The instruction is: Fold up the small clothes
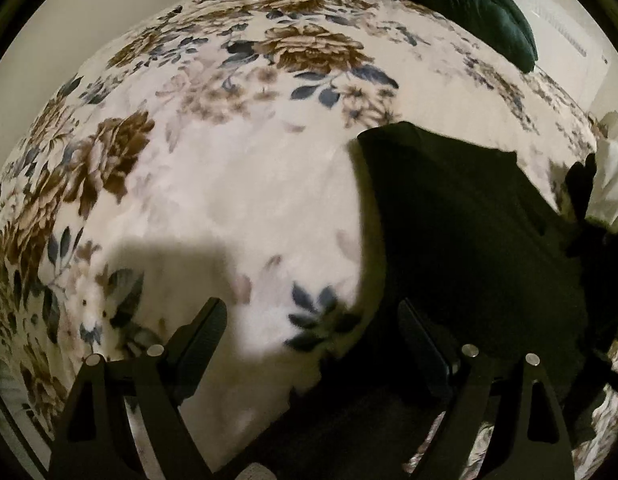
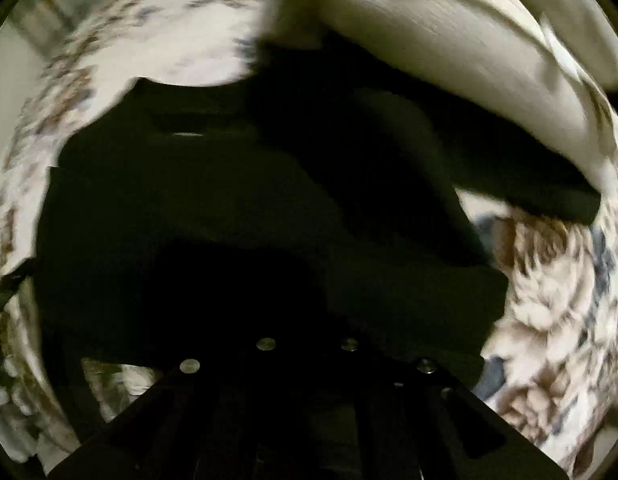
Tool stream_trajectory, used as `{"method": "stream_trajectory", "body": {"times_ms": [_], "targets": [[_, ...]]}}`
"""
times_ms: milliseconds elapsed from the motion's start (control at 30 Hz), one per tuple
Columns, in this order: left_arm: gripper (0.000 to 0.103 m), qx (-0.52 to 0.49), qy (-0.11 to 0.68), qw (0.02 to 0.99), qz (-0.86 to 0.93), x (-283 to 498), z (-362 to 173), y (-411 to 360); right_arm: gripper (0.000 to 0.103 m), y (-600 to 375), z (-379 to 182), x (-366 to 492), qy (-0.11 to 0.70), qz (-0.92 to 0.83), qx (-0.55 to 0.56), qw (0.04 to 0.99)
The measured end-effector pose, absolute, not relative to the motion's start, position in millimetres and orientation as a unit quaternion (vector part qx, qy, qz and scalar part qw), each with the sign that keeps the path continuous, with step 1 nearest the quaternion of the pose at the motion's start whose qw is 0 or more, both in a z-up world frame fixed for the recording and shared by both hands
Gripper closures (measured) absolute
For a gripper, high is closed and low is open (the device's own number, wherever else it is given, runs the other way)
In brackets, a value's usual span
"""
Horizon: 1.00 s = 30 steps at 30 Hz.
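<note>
A bed covered by a cream fleece blanket with brown and blue flowers [image 1: 237,184] fills both views. A dark, nearly black garment [image 1: 461,240] lies spread on it, at three o'clock in the left wrist view. A cream ribbed garment [image 2: 449,40] sits at one o'clock in the right view. The left gripper [image 1: 313,320] hangs with jaws spread, empty. The right gripper [image 2: 309,364] is lost against the dark cloth [image 2: 229,208]; I cannot tell how its jaws stand.

Blanket [image 1: 237,184] is cream with brown flowers and blue-grey leaves, the shirt [image 1: 461,220] is black, and there's a dark green cushion [image 1: 481,4] at 1 o'clock.
</note>
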<state>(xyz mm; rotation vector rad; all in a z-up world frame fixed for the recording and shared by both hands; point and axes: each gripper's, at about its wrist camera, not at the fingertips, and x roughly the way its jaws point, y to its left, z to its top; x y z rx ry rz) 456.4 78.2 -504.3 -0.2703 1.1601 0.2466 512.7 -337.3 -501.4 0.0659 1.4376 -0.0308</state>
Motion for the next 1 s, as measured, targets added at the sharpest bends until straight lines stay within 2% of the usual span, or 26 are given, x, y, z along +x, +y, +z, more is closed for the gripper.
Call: {"method": "stream_trajectory", "body": {"times_ms": [33,100,200,233,367,400,433,500,600,667,767,867,1000], "targets": [[0.016,-0.127,0.546,0.820,0.113,459,-504,77,0.098,-345,-513,515,0.680,-0.007,0.056,0.731],[0.016,-0.121,0.548,0.820,0.111,465,-506,73,0.090,-355,-532,519,0.714,0.004,0.094,0.694],[0.016,-0.105,0.554,0.820,0.100,475,-512,65,0.055,-359,-515,526,0.697,-0.011,0.083,0.712],[0.016,-0.094,0.557,0.819,0.099,477,-516,62,0.051,-361,-503,528,0.684,-0.012,0.092,0.724],[0.016,-0.039,0.589,0.802,0.090,481,-544,53,0.049,-365,-466,530,0.645,-0.007,0.123,0.754],[0.015,-0.038,0.588,0.803,0.090,478,-545,54,0.041,-367,-461,528,0.639,-0.004,0.131,0.758],[0.016,-0.043,0.588,0.803,0.088,476,-544,58,0.028,-370,-460,524,0.637,0.000,0.138,0.759],[0.016,-0.056,0.586,0.804,0.083,470,-539,65,0.019,-365,-475,508,0.663,0.003,0.130,0.737],[0.016,-0.069,0.579,0.809,0.070,449,-521,80,0.019,-381,-504,486,0.685,0.000,0.173,0.708],[0.016,-0.072,0.576,0.812,0.061,429,-509,89,0.019,-402,-483,462,0.639,0.014,0.243,0.730],[0.016,-0.055,0.585,0.808,0.042,388,-504,99,0.019,-435,-459,421,0.608,-0.014,0.281,0.742],[0.016,-0.044,0.623,0.781,0.022,353,-520,105,0.019,-458,-464,361,0.630,-0.053,0.298,0.715],[0.016,-0.034,0.663,0.748,0.006,312,-547,108,0.019,-459,-500,251,0.675,-0.088,0.325,0.656]]}}
